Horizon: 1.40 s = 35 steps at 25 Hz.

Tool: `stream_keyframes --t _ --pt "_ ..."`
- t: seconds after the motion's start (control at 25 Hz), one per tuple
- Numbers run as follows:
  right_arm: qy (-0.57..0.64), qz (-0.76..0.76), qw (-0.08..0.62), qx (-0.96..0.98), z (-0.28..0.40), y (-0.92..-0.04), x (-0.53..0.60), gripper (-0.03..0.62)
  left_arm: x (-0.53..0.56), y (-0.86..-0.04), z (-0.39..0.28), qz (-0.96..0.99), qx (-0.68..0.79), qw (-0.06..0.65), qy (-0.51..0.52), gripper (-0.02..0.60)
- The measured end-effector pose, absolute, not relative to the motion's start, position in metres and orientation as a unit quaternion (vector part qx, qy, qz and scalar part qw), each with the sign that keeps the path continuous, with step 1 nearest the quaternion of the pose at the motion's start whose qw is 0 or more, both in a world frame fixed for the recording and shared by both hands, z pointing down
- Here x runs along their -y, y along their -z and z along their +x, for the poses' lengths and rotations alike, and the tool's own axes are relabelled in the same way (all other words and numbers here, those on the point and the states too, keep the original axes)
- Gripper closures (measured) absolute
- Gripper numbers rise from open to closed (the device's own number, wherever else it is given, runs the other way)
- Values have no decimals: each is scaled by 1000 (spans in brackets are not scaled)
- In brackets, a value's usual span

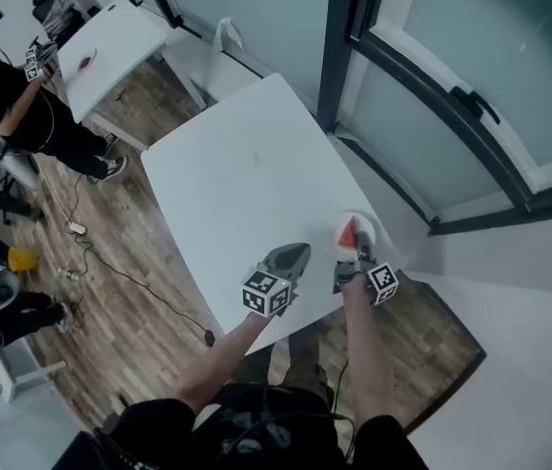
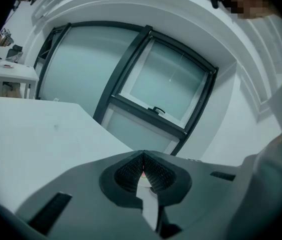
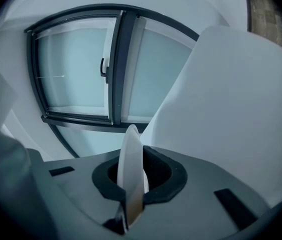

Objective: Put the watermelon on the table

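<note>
A red watermelon wedge [image 1: 346, 232] lies on a small white plate [image 1: 365, 229] at the near right edge of the white table [image 1: 237, 174]. My right gripper [image 1: 356, 260] is shut on the plate's near rim. In the right gripper view the plate [image 3: 130, 149] stands edge-on between the jaws of the right gripper [image 3: 133, 160], and the wedge is hidden. My left gripper [image 1: 294, 256] hovers over the table's near edge just left of the plate. In the left gripper view the left gripper [image 2: 143, 156] has its tips together with nothing gripped, above the table [image 2: 31, 134].
A dark window frame [image 1: 340, 47] and a white sill run along the table's right side. A second white table [image 1: 110, 37] stands at the back left, with people [image 1: 12, 106] beside it. Cables [image 1: 119, 272] trail over the wooden floor on the left.
</note>
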State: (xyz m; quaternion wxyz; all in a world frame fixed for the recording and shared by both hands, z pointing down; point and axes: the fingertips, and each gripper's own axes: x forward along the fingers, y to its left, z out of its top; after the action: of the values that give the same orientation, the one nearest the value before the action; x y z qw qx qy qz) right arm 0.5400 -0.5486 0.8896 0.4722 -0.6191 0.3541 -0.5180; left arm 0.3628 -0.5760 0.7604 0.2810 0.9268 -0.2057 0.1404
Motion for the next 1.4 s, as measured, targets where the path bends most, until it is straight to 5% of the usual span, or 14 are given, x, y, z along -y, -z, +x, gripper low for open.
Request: stream_keyframes --t 0.44,0.6,0.8,0.96,1.04,1.24,1.4 --pt "516 -693 394 -314 555 -919 571 572 576 -769 355 895 200 381 -116 577" --pt "521 -750 218 -343 558 -915 580 540 578 -761 356 899 195 377 -109 577" --pt "493 -783 12 -379 558 -917 576 399 576 -749 351 898 186 389 -87 577" --pt "398 -809 -110 -419 571 -903 568 399 572 -746 345 902 195 375 -91 577" --pt "347 -807 -126 -461 572 -883 570 401 569 -745 344 907 199 359 -94 577" --pt "224 -787 -112 -563 522 -789 550 533 558 -734 337 913 204 341 -92 577" --pt "164 -774 -72 -608 477 -707 512 582 544 -697 338 940 197 262 -90 577"
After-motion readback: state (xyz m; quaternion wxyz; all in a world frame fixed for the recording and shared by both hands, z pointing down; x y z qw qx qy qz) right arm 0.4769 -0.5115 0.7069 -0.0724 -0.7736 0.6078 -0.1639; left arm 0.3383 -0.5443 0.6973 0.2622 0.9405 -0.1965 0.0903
